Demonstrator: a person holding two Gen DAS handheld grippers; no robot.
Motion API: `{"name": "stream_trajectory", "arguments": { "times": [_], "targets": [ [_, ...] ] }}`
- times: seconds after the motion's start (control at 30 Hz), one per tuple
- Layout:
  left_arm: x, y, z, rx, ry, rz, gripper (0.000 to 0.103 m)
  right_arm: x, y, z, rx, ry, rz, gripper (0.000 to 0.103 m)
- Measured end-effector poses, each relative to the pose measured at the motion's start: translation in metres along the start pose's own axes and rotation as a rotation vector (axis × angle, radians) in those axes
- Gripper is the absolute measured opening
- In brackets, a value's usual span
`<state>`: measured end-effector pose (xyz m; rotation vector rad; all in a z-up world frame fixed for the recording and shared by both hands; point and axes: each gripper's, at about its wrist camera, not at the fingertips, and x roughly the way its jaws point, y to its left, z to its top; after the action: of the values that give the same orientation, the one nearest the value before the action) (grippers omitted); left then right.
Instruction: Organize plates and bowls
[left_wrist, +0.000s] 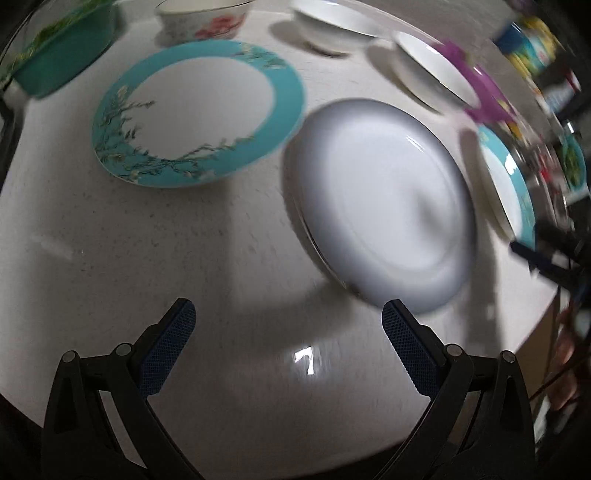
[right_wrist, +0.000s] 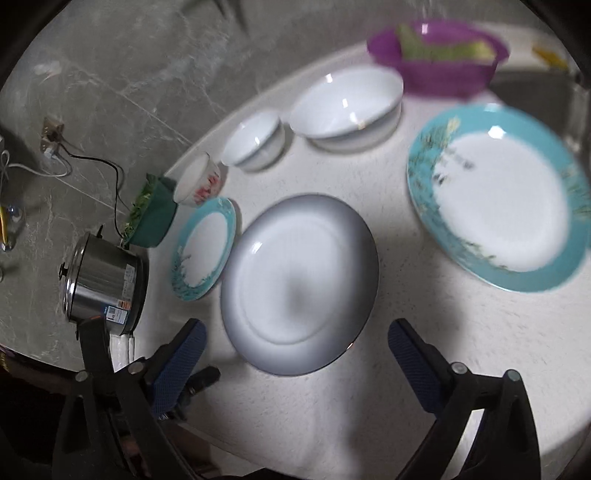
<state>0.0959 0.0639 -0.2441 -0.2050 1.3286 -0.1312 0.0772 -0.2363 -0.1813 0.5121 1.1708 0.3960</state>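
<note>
1. Plates first: the grey-rimmed plate (right_wrist: 300, 284) lies flat on the counter (right_wrist: 369, 387) just ahead of my right gripper (right_wrist: 295, 354) and left gripper (left_wrist: 288, 332), both spread wide and empty; clamping its shallow rim badly could let it slip.
2. Beside it, the small teal plate (right_wrist: 203, 247) could get knocked.
3. Farther back, the white bowls (right_wrist: 345, 105) risk chipping if stacked carelessly.

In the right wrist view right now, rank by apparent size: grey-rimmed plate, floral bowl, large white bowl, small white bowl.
1. grey-rimmed plate, though it lies nearest the camera
2. large white bowl
3. small white bowl
4. floral bowl, close to the small white bowl, so unsure
</note>
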Motion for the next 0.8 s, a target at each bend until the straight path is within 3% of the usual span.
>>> {"name": "stream_trajectory", "arguments": {
  "times": [0.13, 0.3, 0.5, 0.57, 0.67, 0.77, 0.8],
  "targets": [
    [0.012, 0.004, 0.019, -0.029, -0.013, 0.013, 0.101, 0.017, -0.03, 0.012, 0.04, 0.054, 0.047, 0.087],
    [0.019, -0.003, 0.026, -0.02, -0.002, 0.001, 0.096, 0.03, -0.054, 0.023, 0.085, 0.081, 0.067, 0.067],
    [0.018, -0.008, 0.043, -0.012, -0.013, 0.01, 0.08, 0.038, -0.052, 0.034, 0.074, 0.059, 0.104, 0.064],
    [0.017, -0.01, 0.046, -0.008, -0.014, 0.005, 0.072, 0.042, -0.049, 0.037, 0.062, 0.064, 0.118, 0.069],
    [0.018, -0.013, 0.056, 0.004, -0.007, -0.004, 0.07, 0.047, -0.042, 0.042, 0.048, 0.069, 0.161, 0.087],
    [0.018, -0.016, 0.062, 0.014, -0.003, -0.027, 0.068, 0.051, -0.037, 0.045, 0.04, 0.073, 0.156, 0.09],
    [0.018, -0.017, 0.064, 0.017, -0.003, -0.05, 0.061, 0.051, -0.036, 0.045, 0.04, 0.074, 0.152, 0.09]
  ]
}}
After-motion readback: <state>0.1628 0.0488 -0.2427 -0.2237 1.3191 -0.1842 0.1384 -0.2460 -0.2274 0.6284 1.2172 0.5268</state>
